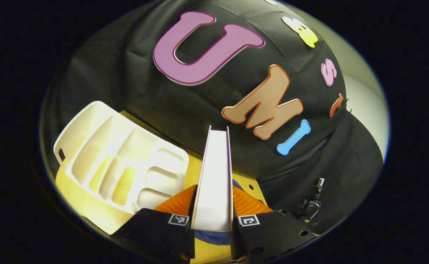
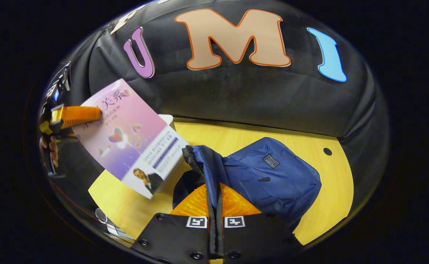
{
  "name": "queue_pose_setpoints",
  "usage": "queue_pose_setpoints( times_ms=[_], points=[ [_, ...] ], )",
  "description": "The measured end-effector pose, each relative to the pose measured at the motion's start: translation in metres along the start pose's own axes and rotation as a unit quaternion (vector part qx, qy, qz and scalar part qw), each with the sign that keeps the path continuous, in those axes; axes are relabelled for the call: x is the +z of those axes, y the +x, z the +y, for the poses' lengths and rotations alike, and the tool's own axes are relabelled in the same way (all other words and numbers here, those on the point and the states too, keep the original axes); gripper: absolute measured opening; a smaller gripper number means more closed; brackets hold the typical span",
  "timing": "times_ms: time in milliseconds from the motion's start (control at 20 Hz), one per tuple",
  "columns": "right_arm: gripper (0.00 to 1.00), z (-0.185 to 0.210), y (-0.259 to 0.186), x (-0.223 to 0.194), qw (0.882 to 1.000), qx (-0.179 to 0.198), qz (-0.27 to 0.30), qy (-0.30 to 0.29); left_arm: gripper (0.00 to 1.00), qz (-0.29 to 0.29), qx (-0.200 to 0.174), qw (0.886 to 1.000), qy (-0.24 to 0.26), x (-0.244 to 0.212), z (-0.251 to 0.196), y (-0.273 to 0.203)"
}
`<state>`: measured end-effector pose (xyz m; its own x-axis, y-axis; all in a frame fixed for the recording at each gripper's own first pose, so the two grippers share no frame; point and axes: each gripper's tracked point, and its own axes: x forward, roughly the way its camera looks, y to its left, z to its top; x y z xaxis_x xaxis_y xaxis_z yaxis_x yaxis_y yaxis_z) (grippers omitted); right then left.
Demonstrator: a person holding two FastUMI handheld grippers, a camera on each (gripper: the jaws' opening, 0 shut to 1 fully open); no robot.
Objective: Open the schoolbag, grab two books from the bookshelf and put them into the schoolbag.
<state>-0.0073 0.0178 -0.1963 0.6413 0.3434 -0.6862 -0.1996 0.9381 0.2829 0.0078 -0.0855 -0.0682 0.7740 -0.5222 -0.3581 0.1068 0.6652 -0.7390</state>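
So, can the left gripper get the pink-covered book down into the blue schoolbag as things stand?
Probably yes. The right gripper is shut on the blue fabric schoolbag's zipper edge, holding its mouth open, and the left gripper, shut on the pink-covered book, holds it in the air beside that opening, with nothing between.

Both grippers: left gripper [image 1: 212,216] and right gripper [image 2: 215,211] share black bodies with round screws, ribbed finger faces, a square black-and-white marker tag at each finger's base.
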Motion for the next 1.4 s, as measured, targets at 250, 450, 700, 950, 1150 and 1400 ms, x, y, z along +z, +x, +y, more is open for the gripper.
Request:
queue_pose_setpoints(
  times_ms=[250,450,700,950,1150,1400],
  points=[
    [0.05,-0.003,-0.003,0.004,1.0,0.006,-0.007,0.011,0.34,0.021,-0.005,0.999,-0.05,-0.056,-0.005,0.035],
    [0.03,-0.001,-0.004,0.008,1.0,0.012,-0.01,0.015,0.34,0.011,0.0,0.996,-0.084,-0.087,-0.002,0.054],
    [0.07,0.0,-0.004,0.008,1.0,0.02,-0.01,0.004,0.34,-0.019,-0.003,0.992,-0.125,-0.109,-0.006,0.07],
    [0.03,0.009,-0.003,0.008,0.999,0.034,-0.004,-0.038,0.35,-0.016,-0.014,0.991,-0.132,-0.141,-0.02,0.088],
    [0.03,0.018,-0.004,0.01,0.997,0.047,-0.002,-0.063,0.35,0.004,-0.026,0.989,-0.144,-0.169,-0.034,0.106],
    [0.03,0.023,-0.009,0.013,0.996,0.059,0.001,-0.074,0.36,0.051,-0.048,0.986,-0.153,-0.207,-0.057,0.133]
  ],
)
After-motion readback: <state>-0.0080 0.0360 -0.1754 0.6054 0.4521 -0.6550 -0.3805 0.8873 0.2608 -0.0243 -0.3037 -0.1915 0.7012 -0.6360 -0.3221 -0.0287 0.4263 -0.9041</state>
